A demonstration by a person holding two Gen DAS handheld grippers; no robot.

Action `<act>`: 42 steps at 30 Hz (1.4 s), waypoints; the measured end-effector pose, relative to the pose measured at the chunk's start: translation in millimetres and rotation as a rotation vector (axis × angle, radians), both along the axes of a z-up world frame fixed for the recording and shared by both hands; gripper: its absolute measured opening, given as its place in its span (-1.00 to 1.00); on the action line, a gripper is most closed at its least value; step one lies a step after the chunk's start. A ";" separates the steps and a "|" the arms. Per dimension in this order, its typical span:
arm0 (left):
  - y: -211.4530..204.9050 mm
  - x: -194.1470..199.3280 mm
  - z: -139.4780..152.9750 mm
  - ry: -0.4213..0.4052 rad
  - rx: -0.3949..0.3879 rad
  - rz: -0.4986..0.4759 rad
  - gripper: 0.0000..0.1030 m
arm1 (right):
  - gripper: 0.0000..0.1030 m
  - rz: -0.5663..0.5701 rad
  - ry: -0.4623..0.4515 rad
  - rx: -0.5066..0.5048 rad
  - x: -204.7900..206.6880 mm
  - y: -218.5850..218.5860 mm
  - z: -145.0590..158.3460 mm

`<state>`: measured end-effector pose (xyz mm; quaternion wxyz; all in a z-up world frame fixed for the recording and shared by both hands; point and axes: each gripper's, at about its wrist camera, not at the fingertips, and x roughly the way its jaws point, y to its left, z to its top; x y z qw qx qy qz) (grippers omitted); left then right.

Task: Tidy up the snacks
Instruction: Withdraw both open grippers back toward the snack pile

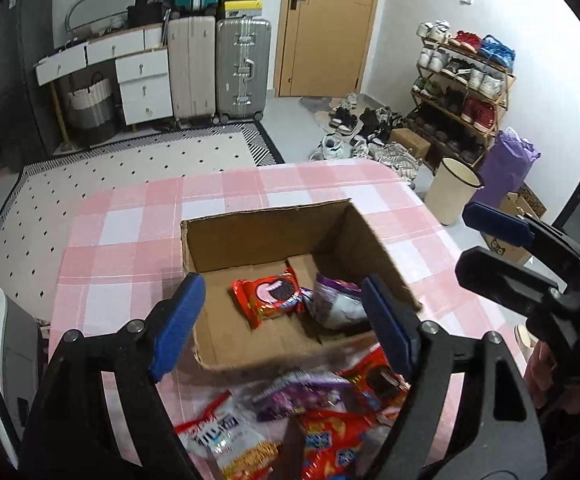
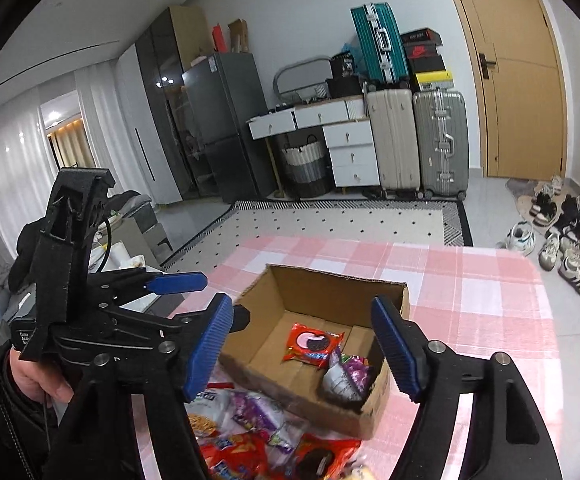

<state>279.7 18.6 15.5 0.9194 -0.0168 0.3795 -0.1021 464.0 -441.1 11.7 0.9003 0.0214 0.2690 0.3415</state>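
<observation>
My left gripper hangs above the near rim of the cardboard box, jaws spread wide and holding nothing, with the box's open interior showing between my blue pads. My right gripper is likewise spread wide and empty, poised over the same box from its other near corner. Inside the box, a red cookie packet lies flat on the floor toward the middle, and a purple-and-white snack bag leans beside it against the right wall; the far-left part of the box floor is bare cardboard. Just outside the box's near wall, on the pink checked tablecloth, sits a loose heap of snack packets, close to the table's near side. Beyond the box's far wall the cloth runs bare to the table's far edge.
</observation>
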 end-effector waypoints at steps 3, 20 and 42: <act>-2.2 -21.0 10.9 -0.025 0.007 0.003 0.53 | 0.55 0.001 -0.027 0.005 -20.4 -6.2 8.6; -9.0 -115.7 49.7 -0.089 0.016 0.029 0.61 | 0.68 -0.021 -0.100 0.028 -108.1 -38.5 31.2; 20.3 -242.9 38.9 -0.182 0.021 0.108 0.98 | 0.92 -0.067 -0.067 0.039 -203.7 -88.5 -14.7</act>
